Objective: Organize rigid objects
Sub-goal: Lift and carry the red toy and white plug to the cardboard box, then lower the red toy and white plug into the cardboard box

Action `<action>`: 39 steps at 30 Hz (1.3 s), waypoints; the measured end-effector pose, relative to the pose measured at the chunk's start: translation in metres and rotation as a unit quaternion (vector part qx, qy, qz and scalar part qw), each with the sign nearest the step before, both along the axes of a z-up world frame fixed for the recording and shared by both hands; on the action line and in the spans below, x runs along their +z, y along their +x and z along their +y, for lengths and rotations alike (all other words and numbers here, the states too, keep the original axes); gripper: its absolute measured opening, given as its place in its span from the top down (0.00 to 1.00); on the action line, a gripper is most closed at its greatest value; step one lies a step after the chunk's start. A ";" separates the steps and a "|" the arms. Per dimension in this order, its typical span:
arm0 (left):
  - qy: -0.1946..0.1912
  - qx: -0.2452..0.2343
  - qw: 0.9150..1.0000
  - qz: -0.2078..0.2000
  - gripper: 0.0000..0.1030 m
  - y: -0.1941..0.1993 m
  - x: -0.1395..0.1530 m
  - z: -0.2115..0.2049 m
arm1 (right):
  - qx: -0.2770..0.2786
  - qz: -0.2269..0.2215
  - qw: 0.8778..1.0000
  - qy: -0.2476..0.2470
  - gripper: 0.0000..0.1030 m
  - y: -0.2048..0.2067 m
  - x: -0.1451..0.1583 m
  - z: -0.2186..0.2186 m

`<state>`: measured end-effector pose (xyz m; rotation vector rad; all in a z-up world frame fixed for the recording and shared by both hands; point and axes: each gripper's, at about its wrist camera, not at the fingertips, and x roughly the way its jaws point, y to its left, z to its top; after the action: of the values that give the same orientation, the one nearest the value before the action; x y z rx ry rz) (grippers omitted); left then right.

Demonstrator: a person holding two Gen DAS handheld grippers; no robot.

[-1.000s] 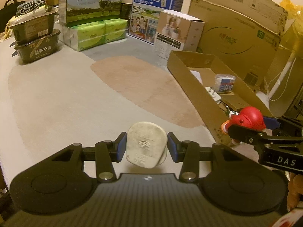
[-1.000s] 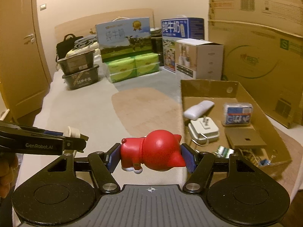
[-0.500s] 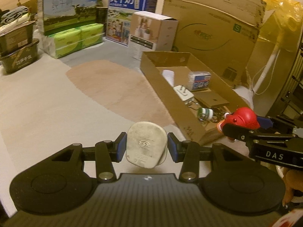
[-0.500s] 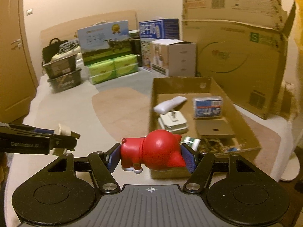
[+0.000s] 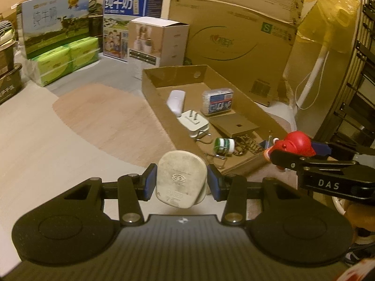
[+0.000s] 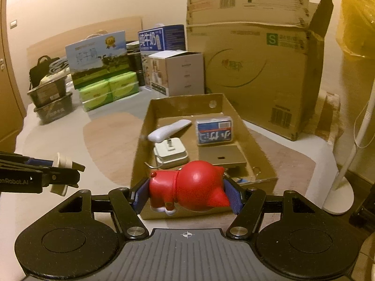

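Observation:
My left gripper (image 5: 181, 182) is shut on a cream fused plug (image 5: 180, 180) and holds it above the bed, left of the box's near corner. My right gripper (image 6: 186, 193) is shut on a red toy figure (image 6: 192, 190) just before the near end of the shallow cardboard box (image 6: 150, 117). The box (image 5: 150, 86) holds a white remote (image 6: 168, 130), a white charger (image 6: 171, 153), a blue-labelled clear case (image 6: 214, 132), a brown card (image 6: 221, 157) and a small green-banded jar (image 5: 223, 145). The right gripper with the toy shows in the left wrist view (image 5: 295, 144).
Milk cartons (image 6: 100, 56), green tissue packs (image 6: 107, 91), a white box (image 6: 178, 72) and a tall cardboard box (image 6: 255, 70) stand behind. Dark trays (image 6: 50, 100) sit at far left. A white fan stand (image 6: 339, 194) is right of the bed.
Both grippers have moved right and forward toward the cardboard box, each still holding its object. The box now lies straight ahead of the right gripper.

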<state>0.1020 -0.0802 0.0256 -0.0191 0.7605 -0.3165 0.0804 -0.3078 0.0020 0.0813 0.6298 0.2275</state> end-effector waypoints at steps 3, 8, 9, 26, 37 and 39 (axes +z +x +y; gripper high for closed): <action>0.001 -0.007 1.000 0.000 0.60 0.002 0.001 -0.007 | -0.004 0.001 1.000 0.000 0.35 0.001 -0.001 -0.005; 0.000 -0.016 1.000 0.000 0.60 0.006 0.003 -0.017 | -0.008 0.002 1.000 0.003 0.35 0.004 -0.001 -0.012; 0.000 -0.018 1.000 0.000 0.60 0.007 0.004 -0.019 | -0.009 0.002 1.000 0.003 0.35 0.005 -0.001 -0.013; -0.003 -0.032 0.999 -0.001 0.60 0.027 0.008 -0.042 | -0.016 -0.004 1.000 -0.001 0.35 0.021 0.000 -0.034; -0.003 -0.027 1.000 -0.013 0.60 0.075 0.014 -0.048 | 0.007 -0.012 1.000 -0.006 0.35 0.064 0.006 -0.043; -0.002 -0.025 1.000 -0.015 0.60 0.087 0.014 -0.048 | 0.011 -0.014 1.000 -0.007 0.35 0.075 0.007 -0.044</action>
<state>0.1886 -0.1284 0.0399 0.0007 0.7314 -0.3660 0.1553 -0.3514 0.0091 0.0577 0.6047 0.2455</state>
